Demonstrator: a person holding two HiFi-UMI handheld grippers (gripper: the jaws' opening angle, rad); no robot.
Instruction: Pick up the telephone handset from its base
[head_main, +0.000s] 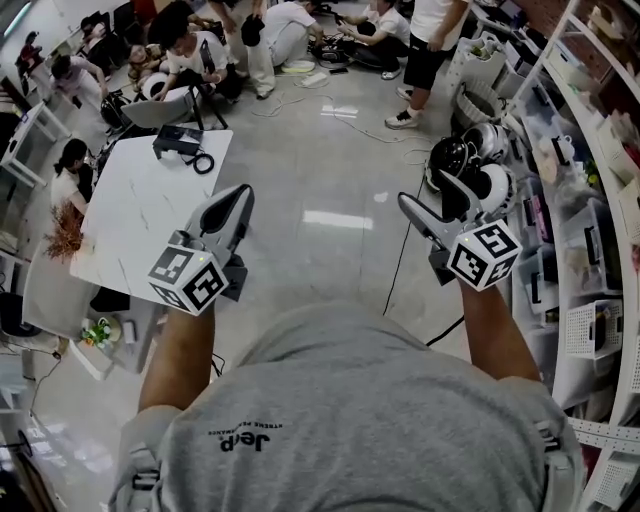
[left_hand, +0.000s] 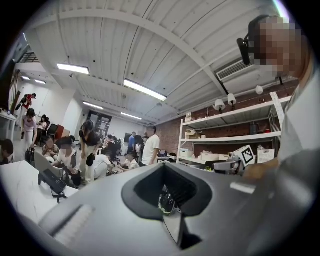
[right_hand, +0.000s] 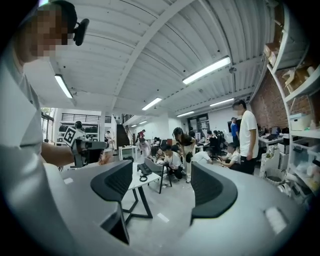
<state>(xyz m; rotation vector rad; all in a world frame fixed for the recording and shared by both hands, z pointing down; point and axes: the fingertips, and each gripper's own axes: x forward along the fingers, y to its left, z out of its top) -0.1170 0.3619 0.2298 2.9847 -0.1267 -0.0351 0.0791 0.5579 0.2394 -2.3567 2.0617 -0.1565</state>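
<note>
the approach is judged to be the step in hand: the telephone (head_main: 180, 141) is seen at the far end of the white table (head_main: 140, 225), its handset (head_main: 172, 138) seemingly not yet lifted off, well apart from both tools. the right gripper (head_main: 412, 207) is held with its jaws spread wide and nothing between them, while the left gripper (head_main: 240, 197) is held with its jaws pressed together, empty. next, the open gripper would need to be carried to the table and its jaws set across the handset
</note>
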